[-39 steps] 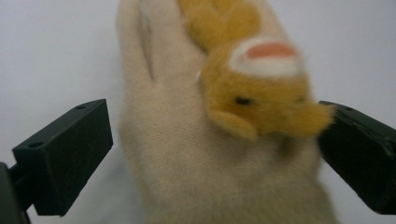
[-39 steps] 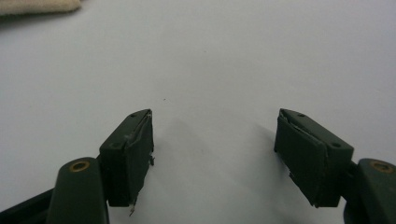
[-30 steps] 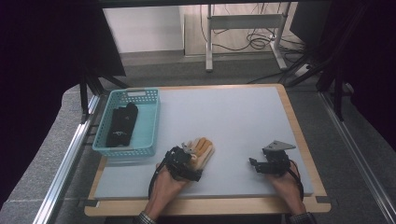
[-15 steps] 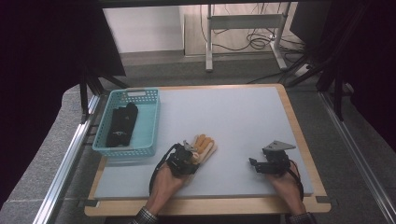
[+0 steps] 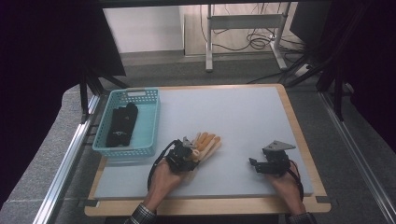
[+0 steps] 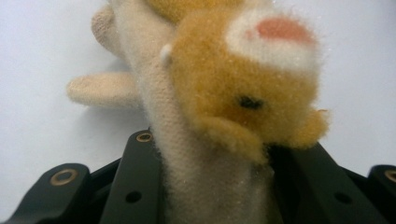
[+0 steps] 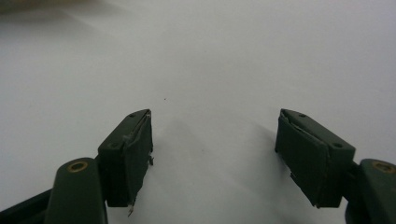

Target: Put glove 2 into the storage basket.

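Note:
A tan and orange plush toy [image 5: 206,143] lies on the grey-white mat [image 5: 233,112], near the front and left of centre. My left gripper [image 5: 186,156] sits at its near end, shut on the plush toy [image 6: 243,88]. In the left gripper view the toy's pale body fills the gap between the black jaws of my left gripper [image 6: 219,144]. My right gripper [image 5: 258,165] rests low over the mat at the front right. In its own view, my right gripper [image 7: 215,116] is open, with bare mat between the jaws.
A teal plastic basket [image 5: 125,150] stands at the mat's left edge with a black object [image 5: 122,123] lying in it. A wooden board edge [image 5: 299,126] frames the mat. Table legs and cables are on the floor beyond.
The left forearm has swung slightly to the left. The plush toy and the right gripper stay about where they were.

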`<action>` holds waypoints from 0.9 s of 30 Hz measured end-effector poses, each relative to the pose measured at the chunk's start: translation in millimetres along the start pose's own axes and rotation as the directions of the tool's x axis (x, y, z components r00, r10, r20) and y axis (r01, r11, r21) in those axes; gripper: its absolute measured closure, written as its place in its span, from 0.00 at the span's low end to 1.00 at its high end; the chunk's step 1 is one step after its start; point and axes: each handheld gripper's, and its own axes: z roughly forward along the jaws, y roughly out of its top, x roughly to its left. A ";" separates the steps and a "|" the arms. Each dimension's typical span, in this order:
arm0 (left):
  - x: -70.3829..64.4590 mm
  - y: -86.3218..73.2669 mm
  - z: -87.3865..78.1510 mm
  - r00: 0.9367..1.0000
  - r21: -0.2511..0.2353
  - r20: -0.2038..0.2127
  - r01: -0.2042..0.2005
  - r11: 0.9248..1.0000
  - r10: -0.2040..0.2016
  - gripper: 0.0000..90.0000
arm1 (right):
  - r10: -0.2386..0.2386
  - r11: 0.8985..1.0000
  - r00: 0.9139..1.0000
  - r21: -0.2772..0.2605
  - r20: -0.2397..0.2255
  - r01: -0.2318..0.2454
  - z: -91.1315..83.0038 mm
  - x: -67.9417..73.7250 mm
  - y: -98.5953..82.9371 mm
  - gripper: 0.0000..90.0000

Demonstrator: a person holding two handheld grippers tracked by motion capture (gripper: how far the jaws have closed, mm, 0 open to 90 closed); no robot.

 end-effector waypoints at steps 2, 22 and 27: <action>1.7 3.6 -4.1 1.000 -0.005 -0.007 -0.004 1.000 0.004 0.72 | 0.000 1.000 1.000 0.000 0.000 0.000 0.0 0.0 0.0 0.30; 31.4 41.9 -37.9 0.998 -0.033 -0.060 0.016 0.999 -0.018 0.71 | 0.000 1.000 1.000 0.001 -0.001 0.000 0.0 0.1 0.0 0.30; 42.0 51.1 -48.4 0.996 -0.042 -0.084 0.035 0.999 -0.038 0.71 | -0.001 1.000 1.000 0.000 0.000 0.001 0.0 0.3 0.0 0.29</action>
